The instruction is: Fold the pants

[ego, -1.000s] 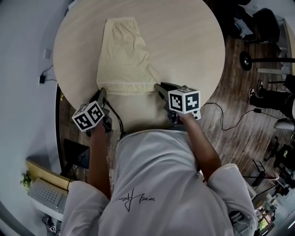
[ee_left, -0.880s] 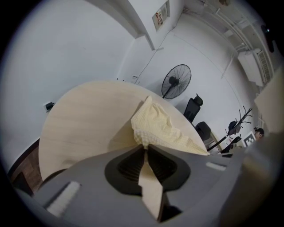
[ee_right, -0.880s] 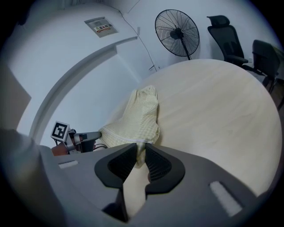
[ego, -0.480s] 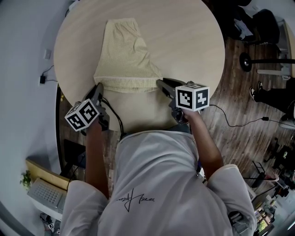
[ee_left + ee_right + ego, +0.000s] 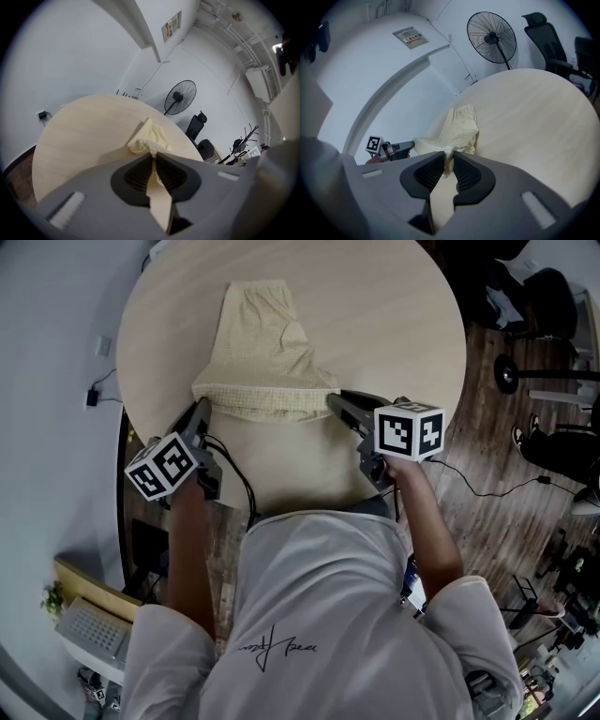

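Pale yellow pants [image 5: 262, 352] lie lengthwise on the round table [image 5: 384, 324], legs toward the far side, waistband nearest me and lifted off the top. My left gripper [image 5: 201, 409] is shut on the waistband's left corner; in the left gripper view the pants [image 5: 149, 140] bunch right at the gripper [image 5: 153, 153]. At the other end, my right gripper [image 5: 332, 399] is shut on the right corner, and the right gripper view shows the pants [image 5: 454, 133] running into that gripper [image 5: 449, 155] with the left gripper [image 5: 401, 147] beyond.
The table's near edge [image 5: 281, 498] is just below the grippers. A cable [image 5: 478, 486] trails over the wooden floor at right. Office chairs [image 5: 534, 296] and a standing fan [image 5: 492, 40] stand past the table.
Both grippers have risen and drawn the waistband up off the table. The cloth now bunches toward the far side and the waistband hangs taut between them.
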`<state>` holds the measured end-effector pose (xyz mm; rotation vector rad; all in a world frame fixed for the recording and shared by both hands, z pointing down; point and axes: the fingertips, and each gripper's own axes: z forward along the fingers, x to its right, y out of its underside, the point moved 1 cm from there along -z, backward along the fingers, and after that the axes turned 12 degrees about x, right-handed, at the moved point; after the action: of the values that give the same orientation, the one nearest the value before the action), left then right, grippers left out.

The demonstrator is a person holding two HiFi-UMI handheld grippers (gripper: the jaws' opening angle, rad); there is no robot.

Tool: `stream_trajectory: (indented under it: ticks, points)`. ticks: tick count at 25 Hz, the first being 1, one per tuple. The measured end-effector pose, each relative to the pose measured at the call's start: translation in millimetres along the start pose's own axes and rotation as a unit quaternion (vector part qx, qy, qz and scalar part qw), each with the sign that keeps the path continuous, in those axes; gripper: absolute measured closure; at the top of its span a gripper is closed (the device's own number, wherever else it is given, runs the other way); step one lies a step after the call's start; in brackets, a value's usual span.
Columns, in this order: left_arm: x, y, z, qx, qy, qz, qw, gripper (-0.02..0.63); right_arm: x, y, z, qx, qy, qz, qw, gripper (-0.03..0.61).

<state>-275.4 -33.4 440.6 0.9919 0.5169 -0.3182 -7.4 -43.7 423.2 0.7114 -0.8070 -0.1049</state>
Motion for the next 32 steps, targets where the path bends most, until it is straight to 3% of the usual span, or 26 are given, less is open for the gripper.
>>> stream_trajectory:
  ticks: [17,27,32]
  points:
    - [8.6,-59.1,48.6,0.019,0.018,-0.011,0.9996,0.528,7.1,-71.4,31.7,0.015,-0.032,0.032,0.999,0.521]
    - [2.9,-52.4,52.4,0.016,0.024,-0.025,0.9993,0.528,4.4,-66.2,39.0,0.018,-0.076,0.085,0.993,0.520]
    - [-1.9,-70.1,85.4,0.009,0.021,-0.037,0.9990,0.526,15.7,-93.0,66.9,0.018,-0.098,0.116,0.988,0.520]
